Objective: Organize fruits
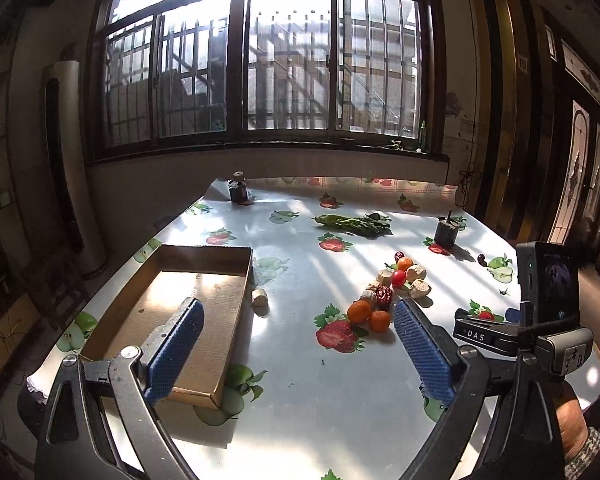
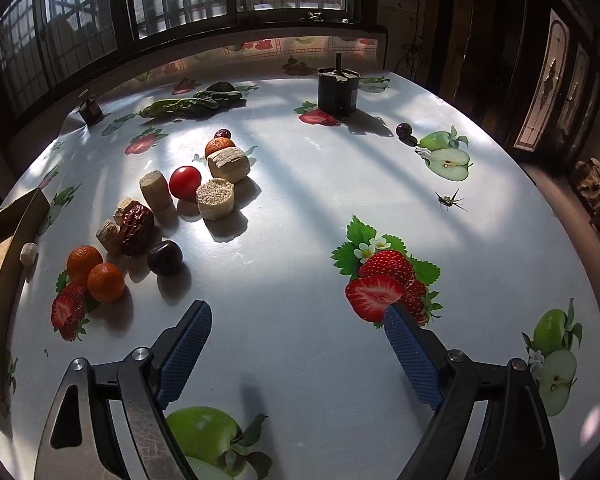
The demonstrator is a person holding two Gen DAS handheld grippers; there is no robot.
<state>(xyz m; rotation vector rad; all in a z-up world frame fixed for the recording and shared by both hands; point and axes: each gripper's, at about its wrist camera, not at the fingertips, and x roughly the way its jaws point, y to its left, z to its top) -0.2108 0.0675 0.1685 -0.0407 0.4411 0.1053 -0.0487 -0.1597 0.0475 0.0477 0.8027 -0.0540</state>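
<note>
Blue textured pads (image 1: pixel 176 344) of the left claw (image 1: pixel 296 344) stand wide apart with nothing between them, low over the glossy white tablecloth printed with strawberries and apples (image 1: pixel 300 380). Behind the left pad lies the shallow brown cardboard tray (image 1: pixel 204 280), and its floor is bare. Just beside the right wall of this tray, ahead of the claw and between its fingers, one small beige cut chunk (image 1: pixel 260 297) rests on the cloth. Ahead of the right pad two small orange mandarins (image 1: pixel 368 316) touch each other, and behind them the heap goes on with a wrinkled dark red jujube (image 1: pixel 384 295), a round red cherry tomato (image 1: pixel 399 278) and several pale beige stalk pieces (image 1: pixel 416 280). At the far right edge of this view a part of the other tool shows.

On the right wrist view the right claw (image 2: pixel 298 332) is also spread wide and holds nothing. Far left of its left pad (image 2: pixel 184 354) is the corner of the tray (image 2: pixel 4 264). Ahead and to the left are the mandarins (image 2: pixel 96 274), a dark purple round fruit (image 2: pixel 165 258), the jujube (image 2: pixel 137 230), the tomato (image 2: pixel 185 183) and the stalk pieces (image 2: pixel 216 198). Far ahead lie long green leafy vegetables (image 2: pixel 192 102) and a black cylinder with a stem on top (image 2: pixel 337 90). Ahead and to the right, well apart, sits one more small dark fruit (image 2: pixel 404 130).
</note>
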